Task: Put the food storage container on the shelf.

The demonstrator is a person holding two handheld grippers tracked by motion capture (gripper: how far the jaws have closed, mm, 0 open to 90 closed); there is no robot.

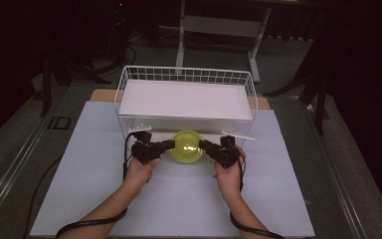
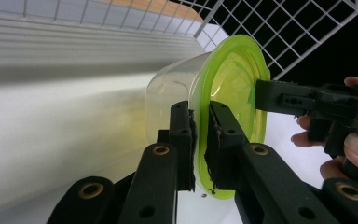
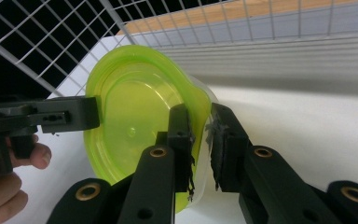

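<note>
**Two grippers, one green-lidded tub, basket wall dead ahead**

And here we are at the near edge of the white wire basket [image 1: 186,74], where the clear tub with the lime-green lid [image 1: 187,145] sits between both tools, just above the white table sheet [image 1: 179,199]. The left gripper [image 1: 171,144] comes in from one side, the right gripper [image 1: 204,145] from the other, and each has its jaws nipped tight on the lid's rim. In the left gripper view the lid [image 2: 233,93] is pinched between the two black pads, the clear body bulging off to the left; the right gripper view shows the same clamp on the opposite edge [image 3: 140,112].

What's in the way? The basket's near wire wall stands right behind the tub, and a white slab [image 1: 185,99] fills the basket floor, its stacked edges running across both gripper views.

Harder to call: whether the tub rests on the sheet or hangs clear of it. The tub's inside is hidden by the lid, and the room beyond the table is too dark to read.
</note>
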